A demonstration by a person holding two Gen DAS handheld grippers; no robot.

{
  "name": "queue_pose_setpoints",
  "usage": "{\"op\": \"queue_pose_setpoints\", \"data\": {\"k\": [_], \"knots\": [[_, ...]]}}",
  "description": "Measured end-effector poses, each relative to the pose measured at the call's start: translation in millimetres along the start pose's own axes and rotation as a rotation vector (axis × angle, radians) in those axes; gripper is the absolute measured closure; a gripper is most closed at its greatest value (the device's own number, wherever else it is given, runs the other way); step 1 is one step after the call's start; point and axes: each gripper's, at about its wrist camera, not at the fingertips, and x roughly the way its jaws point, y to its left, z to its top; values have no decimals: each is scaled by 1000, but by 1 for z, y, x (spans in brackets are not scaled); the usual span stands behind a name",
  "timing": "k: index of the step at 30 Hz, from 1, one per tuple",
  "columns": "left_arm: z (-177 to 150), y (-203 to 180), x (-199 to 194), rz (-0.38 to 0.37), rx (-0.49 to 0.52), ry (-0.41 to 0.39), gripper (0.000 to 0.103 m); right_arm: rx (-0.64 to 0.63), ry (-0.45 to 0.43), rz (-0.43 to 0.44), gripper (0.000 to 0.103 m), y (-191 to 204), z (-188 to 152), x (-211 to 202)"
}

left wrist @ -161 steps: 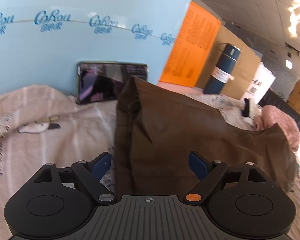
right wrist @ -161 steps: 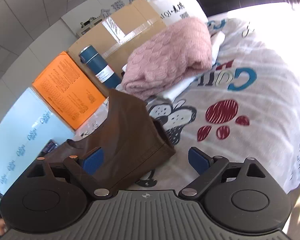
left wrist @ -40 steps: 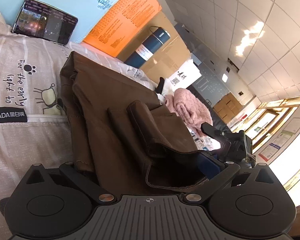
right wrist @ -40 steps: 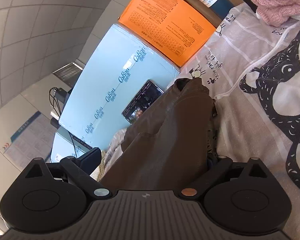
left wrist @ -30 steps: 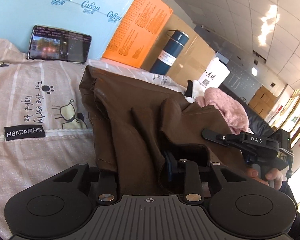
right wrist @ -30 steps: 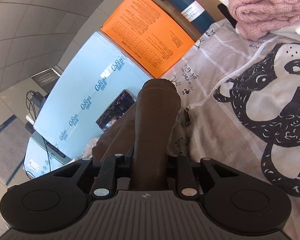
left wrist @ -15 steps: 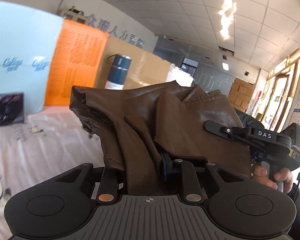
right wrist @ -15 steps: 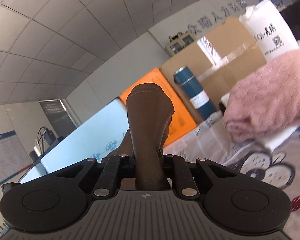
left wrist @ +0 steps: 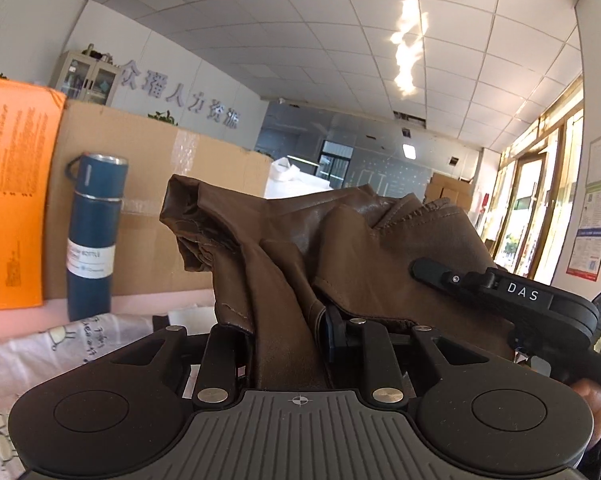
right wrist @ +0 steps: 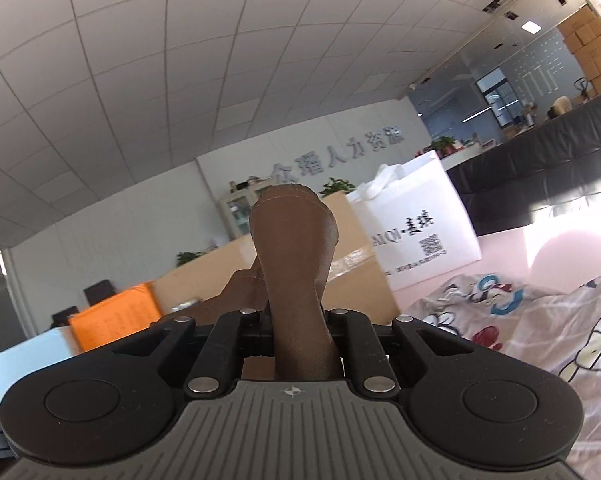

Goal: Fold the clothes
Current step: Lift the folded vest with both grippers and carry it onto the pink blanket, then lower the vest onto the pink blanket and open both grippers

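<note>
A brown leather-like garment (left wrist: 340, 256) is held up in the air by both grippers. My left gripper (left wrist: 288, 340) is shut on a bunched edge of it, the fabric rising between the fingers. My right gripper (right wrist: 296, 336) is shut on another part of the same brown garment (right wrist: 296, 248), which stands up in a narrow fold between its fingers. In the left wrist view the right gripper's black body (left wrist: 540, 304) shows at the right, beside the garment. Both cameras point up and away from the bed.
A blue flask (left wrist: 94, 236) stands at the left before a cardboard box (left wrist: 160, 168) and an orange sheet (left wrist: 12, 200). A white bag (right wrist: 420, 224) stands at the back. The printed bedsheet (right wrist: 540, 328) lies below right.
Both grippers closed on the brown garment about a second ago and have lifted it off the bed. The views have tilted upward since half a second ago.
</note>
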Motion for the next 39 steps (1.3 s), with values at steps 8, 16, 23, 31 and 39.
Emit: {"op": "queue_pose_setpoints", "data": {"k": [8,16,23,31,39], "knots": [[-30,18,53,154,-41,138,55,-23,85,-256,78,-54,-34,62],[-53,31,59,212,-26,102,14,-59,110,-392,43,-70,-69,80],[-43,16,21,253,97,1,2,14,-45,-382,2,-61,-64,38],[-40,9,-47,247,192,-60,0,-32,-95,-271,0,26,-77,-32],[-45,19,-110,215,216,-81,0,-95,-4,-311,0,99,-103,-69]]}}
